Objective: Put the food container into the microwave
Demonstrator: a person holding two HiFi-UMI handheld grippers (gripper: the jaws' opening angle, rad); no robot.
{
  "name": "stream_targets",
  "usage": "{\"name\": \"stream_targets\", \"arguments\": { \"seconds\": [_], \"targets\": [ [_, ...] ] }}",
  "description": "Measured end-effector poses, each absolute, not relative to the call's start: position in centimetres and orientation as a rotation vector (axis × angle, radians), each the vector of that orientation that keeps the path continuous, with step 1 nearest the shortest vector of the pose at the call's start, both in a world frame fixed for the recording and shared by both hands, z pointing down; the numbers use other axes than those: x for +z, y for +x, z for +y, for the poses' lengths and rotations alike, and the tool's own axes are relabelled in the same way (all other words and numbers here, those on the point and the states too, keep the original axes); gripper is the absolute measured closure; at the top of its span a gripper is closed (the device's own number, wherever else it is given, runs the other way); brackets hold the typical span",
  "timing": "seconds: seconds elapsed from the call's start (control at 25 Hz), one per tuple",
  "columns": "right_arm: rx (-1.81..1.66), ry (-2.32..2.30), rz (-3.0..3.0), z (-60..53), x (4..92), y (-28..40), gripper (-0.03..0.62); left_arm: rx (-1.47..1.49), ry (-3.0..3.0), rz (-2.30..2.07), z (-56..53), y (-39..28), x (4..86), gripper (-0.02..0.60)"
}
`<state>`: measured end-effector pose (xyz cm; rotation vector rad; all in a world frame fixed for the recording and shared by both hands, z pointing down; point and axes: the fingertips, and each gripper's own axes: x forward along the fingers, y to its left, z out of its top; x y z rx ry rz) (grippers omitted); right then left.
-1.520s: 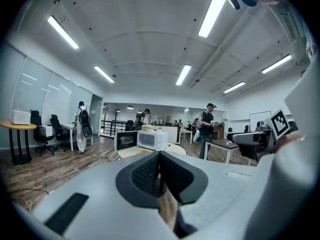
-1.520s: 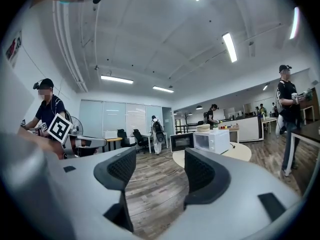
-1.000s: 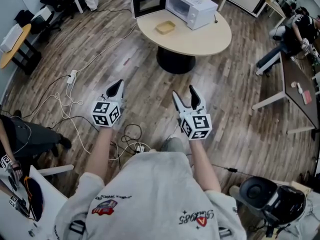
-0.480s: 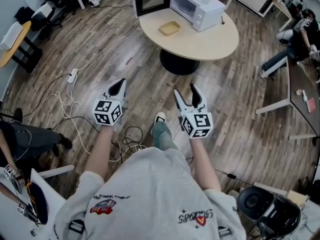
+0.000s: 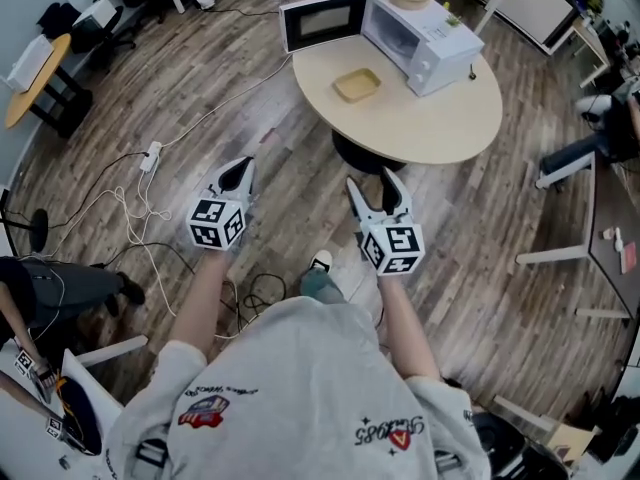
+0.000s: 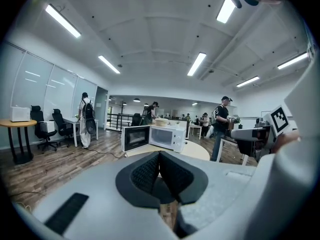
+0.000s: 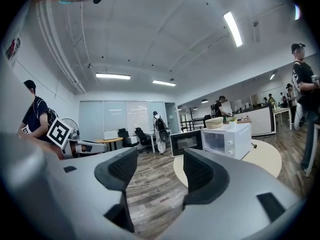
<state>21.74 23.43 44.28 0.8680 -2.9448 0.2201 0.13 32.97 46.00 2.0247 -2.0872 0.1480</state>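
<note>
The left gripper [image 5: 238,171] is held with its jaws pressed together; the right gripper [image 5: 371,183] is held spread, with nothing between its jaws. Ahead, the shallow tan food container [image 5: 357,85] is seen on the round beige table [image 5: 430,118], just beside the white microwave [image 5: 425,38], whose door is open. The red print on the grey sweatshirt [image 5: 290,368] cannot be read.

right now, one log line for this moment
left gripper: shut, empty | right gripper: open, empty | container: on table, untouched | microwave: door open
</note>
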Motion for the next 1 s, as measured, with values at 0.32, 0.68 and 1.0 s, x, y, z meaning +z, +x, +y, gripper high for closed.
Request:
{"name": "stream_targets", "arguments": {
  "seconds": [0.32, 0.68, 1.0],
  "targets": [
    [0.250, 0.826, -2.932, 13.7, 45.6, 15.9, 0.318, 0.171, 1.970, -2.086, 24.3, -5.1, 47.5, 0.577],
    [0.260, 0.770, -2.929, 8.3, 46.1, 12.2, 0.318, 0.169, 1.924, -2.101, 19.6, -8.1, 48.1, 0.577],
    [0.246, 0.801, -2.945, 5.0, 45.3, 12.3, 0.318, 0.170, 1.962, -2.118, 15.8, -8.8, 46.3, 0.577]
  ]
}}
